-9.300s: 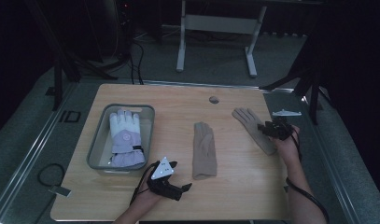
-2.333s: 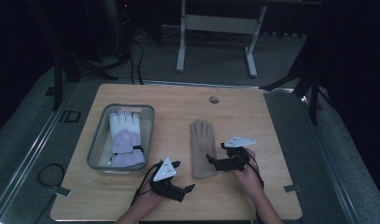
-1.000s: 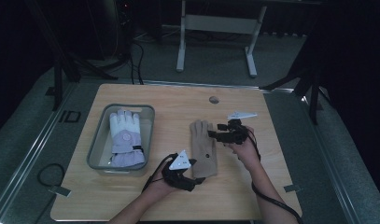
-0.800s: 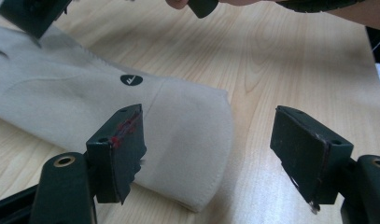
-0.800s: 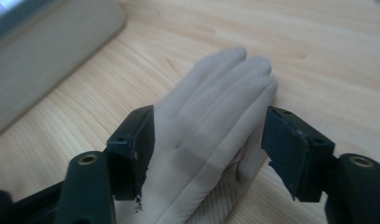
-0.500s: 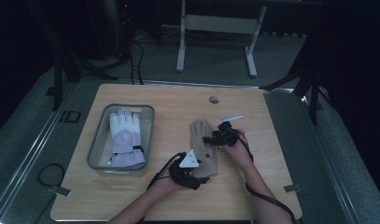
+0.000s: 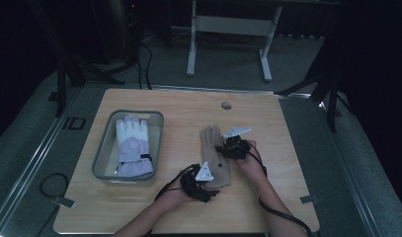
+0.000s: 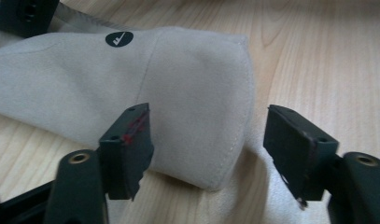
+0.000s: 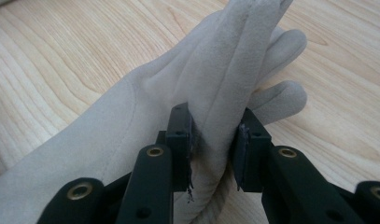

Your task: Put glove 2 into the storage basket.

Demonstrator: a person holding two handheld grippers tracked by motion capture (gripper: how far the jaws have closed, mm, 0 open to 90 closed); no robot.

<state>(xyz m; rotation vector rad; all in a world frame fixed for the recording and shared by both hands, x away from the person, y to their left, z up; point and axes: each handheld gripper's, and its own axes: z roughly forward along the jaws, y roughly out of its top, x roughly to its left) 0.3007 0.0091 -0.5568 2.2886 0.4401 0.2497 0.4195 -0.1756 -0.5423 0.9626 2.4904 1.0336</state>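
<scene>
Tabletop (image 7: pixel 154 101): pale wood with visible grain, rounded corners, a small round grey cap (image 7: pixel 226 105) set in it near the far edge.
Floor (image 7: pixel 228 59): grey carpet, speckled, darker toward the edges of the high view.
Surround: a grey raised border (image 7: pixel 346 163) runs around the tabletop, with metal strips along its left and right sides.
Marking: the letters "ID" (image 7: pixel 73 123) lie on the border left of the tabletop.
Far furniture: a light grey metal frame (image 7: pixel 228 29) with two legs and flat feet stands beyond the tabletop.
Stands: dark tripod legs (image 7: pixel 65 74) at far left and others (image 7: pixel 327 89) at far right.
Cables: black cables (image 7: pixel 139 54) trail on the floor behind the tabletop.
Light: dim room; black background.
</scene>
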